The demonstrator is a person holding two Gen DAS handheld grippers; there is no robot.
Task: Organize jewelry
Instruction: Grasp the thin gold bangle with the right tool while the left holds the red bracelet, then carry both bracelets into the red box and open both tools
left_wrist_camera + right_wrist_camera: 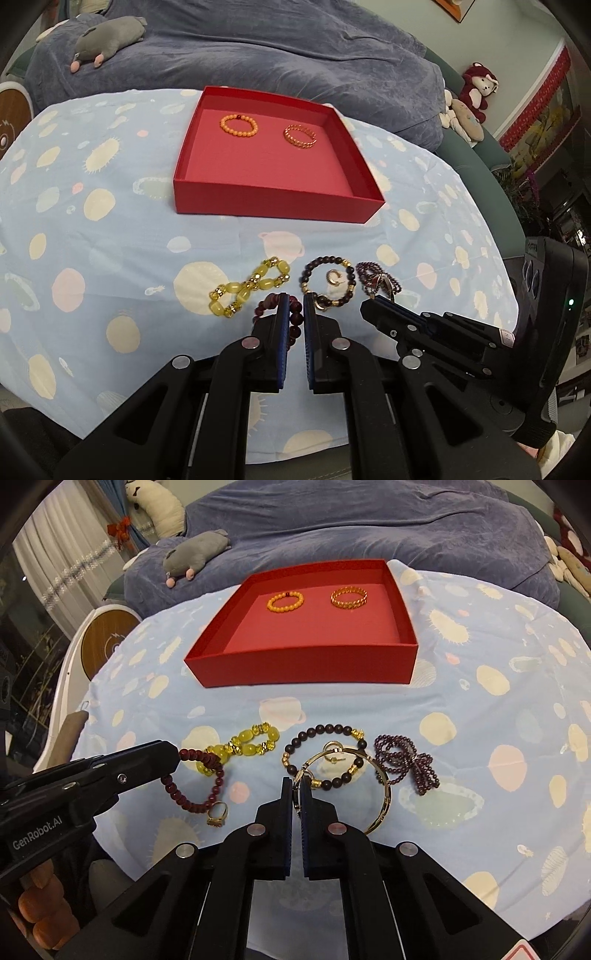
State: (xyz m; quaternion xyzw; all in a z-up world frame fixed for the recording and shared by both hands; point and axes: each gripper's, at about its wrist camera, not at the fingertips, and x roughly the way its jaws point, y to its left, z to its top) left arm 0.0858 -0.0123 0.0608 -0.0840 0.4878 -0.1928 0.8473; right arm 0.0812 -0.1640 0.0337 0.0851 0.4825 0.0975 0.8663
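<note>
A red box (273,205) (303,666) holds an orange bead bracelet (239,124) (285,601) and a gold chain bracelet (300,136) (349,598). On the cloth lie a yellow bead bracelet (248,290) (245,747), a dark bead bracelet (350,280) (325,731), a purple bead strand (410,762) and a ring (217,815). My left gripper (295,308) (177,755) is shut on a dark red bead bracelet (295,321) (207,797). My right gripper (296,786) (369,306) is shut on a gold bangle (384,794).
A blue spotted cloth (110,240) (498,720) covers the round table. Behind it lies a blue-grey blanket (277,48) with a grey plush mouse (107,40) (195,555). Plush toys (476,92) sit at the right.
</note>
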